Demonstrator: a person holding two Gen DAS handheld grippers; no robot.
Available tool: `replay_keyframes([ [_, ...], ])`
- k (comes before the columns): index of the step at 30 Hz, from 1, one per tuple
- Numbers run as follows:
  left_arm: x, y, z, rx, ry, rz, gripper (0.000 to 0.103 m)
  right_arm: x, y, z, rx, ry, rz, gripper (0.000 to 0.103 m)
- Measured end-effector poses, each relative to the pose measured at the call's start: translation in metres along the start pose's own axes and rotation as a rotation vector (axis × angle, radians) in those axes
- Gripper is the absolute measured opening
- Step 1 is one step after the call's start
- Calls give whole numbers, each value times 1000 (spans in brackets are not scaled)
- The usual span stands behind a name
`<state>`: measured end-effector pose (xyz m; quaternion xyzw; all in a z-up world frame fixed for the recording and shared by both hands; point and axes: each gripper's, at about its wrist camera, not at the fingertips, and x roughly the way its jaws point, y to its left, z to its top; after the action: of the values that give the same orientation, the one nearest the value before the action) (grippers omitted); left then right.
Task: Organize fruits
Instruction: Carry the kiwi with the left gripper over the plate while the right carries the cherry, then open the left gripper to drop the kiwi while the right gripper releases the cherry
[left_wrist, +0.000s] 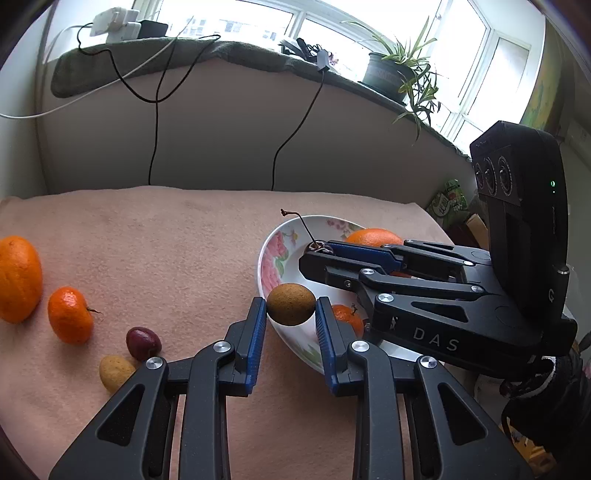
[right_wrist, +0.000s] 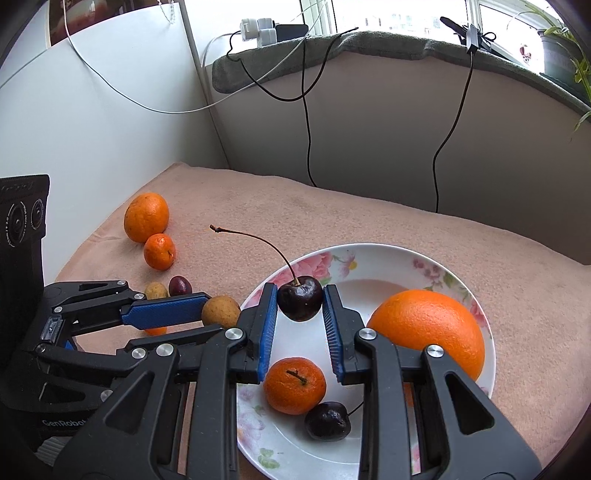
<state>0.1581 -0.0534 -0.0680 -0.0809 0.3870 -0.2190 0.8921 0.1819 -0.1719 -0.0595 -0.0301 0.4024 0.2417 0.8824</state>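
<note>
My left gripper (left_wrist: 291, 308) is shut on a small brown round fruit (left_wrist: 290, 304) and holds it over the near rim of the floral plate (left_wrist: 275, 258). My right gripper (right_wrist: 300, 306) is shut on a dark cherry (right_wrist: 300, 298) with a long stem, above the plate (right_wrist: 388, 258). The plate holds a large orange (right_wrist: 428, 328), a mandarin (right_wrist: 294, 384) and a second dark cherry (right_wrist: 327, 421). In the right wrist view the left gripper (right_wrist: 218, 312) comes in from the left with the brown fruit (right_wrist: 221, 311).
On the pink cloth (left_wrist: 166, 240) to the left lie a large orange (left_wrist: 18, 278), a mandarin (left_wrist: 70, 314), a dark red fruit (left_wrist: 143, 343) and a small tan fruit (left_wrist: 115, 372). Cables hang down the wall behind. A potted plant (left_wrist: 399, 70) stands on the sill.
</note>
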Motion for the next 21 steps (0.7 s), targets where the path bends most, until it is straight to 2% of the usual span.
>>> replay_keyframes([
  [15,7,-6,1,19,19,-8,26,1,-3,2,11,3,-7,26],
  [16,6,-6,1,21,19,-8,30,0,-3,1,12,2,-10,27],
  [17,5,-7,1,22,16,-8,36,0,-3,2,14,-1,-14,35],
  [19,4,-8,1,26,14,-12,39,-3,-3,2,17,-18,-6,50],
  [21,3,-8,1,27,13,-7,39,-6,-1,3,13,-28,-13,56],
])
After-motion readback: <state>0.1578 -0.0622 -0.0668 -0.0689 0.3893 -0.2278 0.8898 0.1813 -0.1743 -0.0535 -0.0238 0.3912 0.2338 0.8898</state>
